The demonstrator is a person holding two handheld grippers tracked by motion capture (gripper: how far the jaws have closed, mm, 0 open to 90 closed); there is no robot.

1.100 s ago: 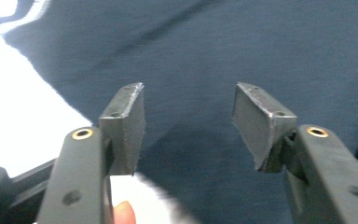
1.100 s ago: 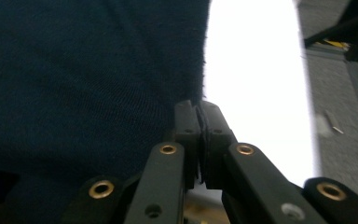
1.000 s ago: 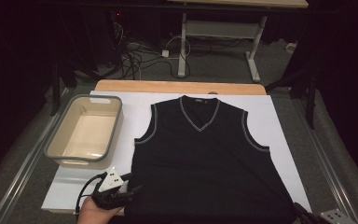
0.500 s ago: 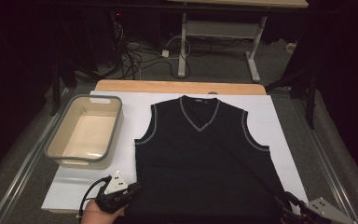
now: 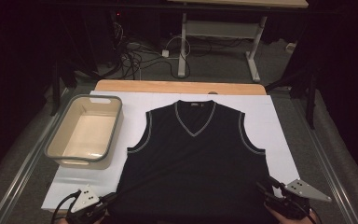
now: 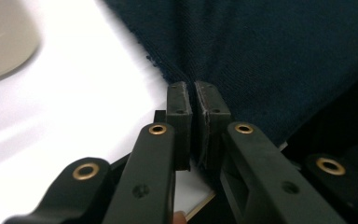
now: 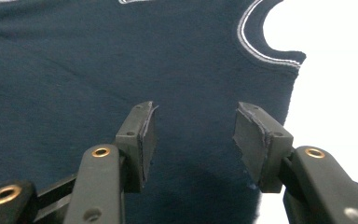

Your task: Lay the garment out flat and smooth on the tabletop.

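Vest hem – left hand-held gripper pinching corner (board edge near).

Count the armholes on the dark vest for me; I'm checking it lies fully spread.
2. One armhole opens toward the tub; the other armhole is on the vest's opposite side. None looks hidden.

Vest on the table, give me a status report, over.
Left gripper shut on the vest hem corner. Right gripper open over the other bottom corner, nothing pinched. Vest flat on white board. Tub off to the side, clear.
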